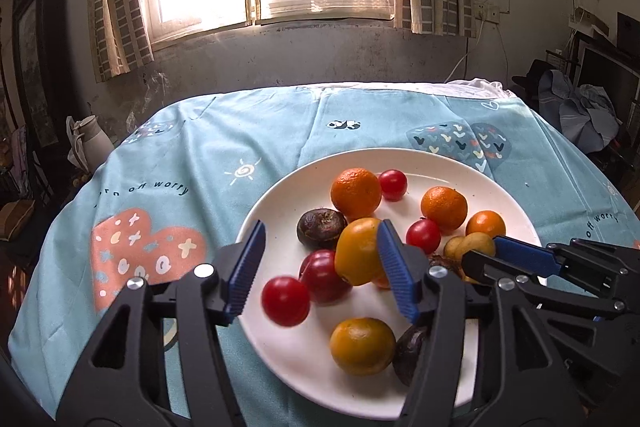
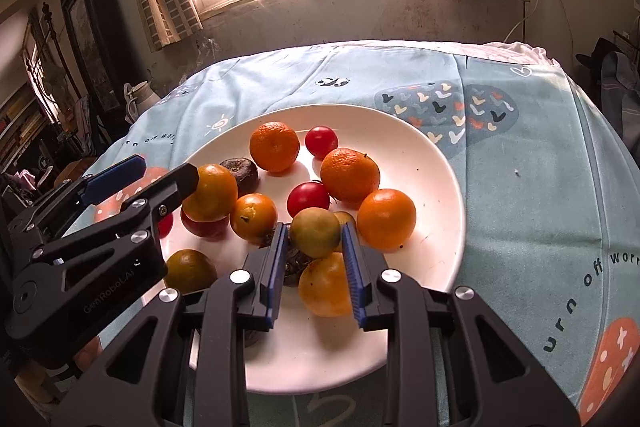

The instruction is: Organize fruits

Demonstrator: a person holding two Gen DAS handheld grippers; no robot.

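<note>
A white plate (image 1: 276, 199) (image 2: 436, 163) holds several oranges, red tomatoes and dark brown fruits. My left gripper (image 1: 322, 227) (image 2: 167, 167) hovers open over the plate's left side. A blurred red tomato (image 1: 285, 301) sits low between its blue fingers (image 1: 246, 267), touching neither pad. An orange (image 1: 358, 251) lies against the right finger. My right gripper (image 2: 314, 239) (image 1: 486, 247) is shut on a small yellow-green fruit (image 2: 316, 233) (image 1: 474, 245) above the plate's near middle. Another orange (image 2: 324, 285) and a dark fruit (image 2: 294, 267) lie just below it.
The plate rests on a light blue patterned tablecloth (image 1: 240, 139) (image 2: 540, 187) over a round table whose edges fall away left and right. A white jug (image 1: 94, 139) stands beyond the left edge, bundled clothes (image 1: 576, 115) beyond the right. A bright window is behind.
</note>
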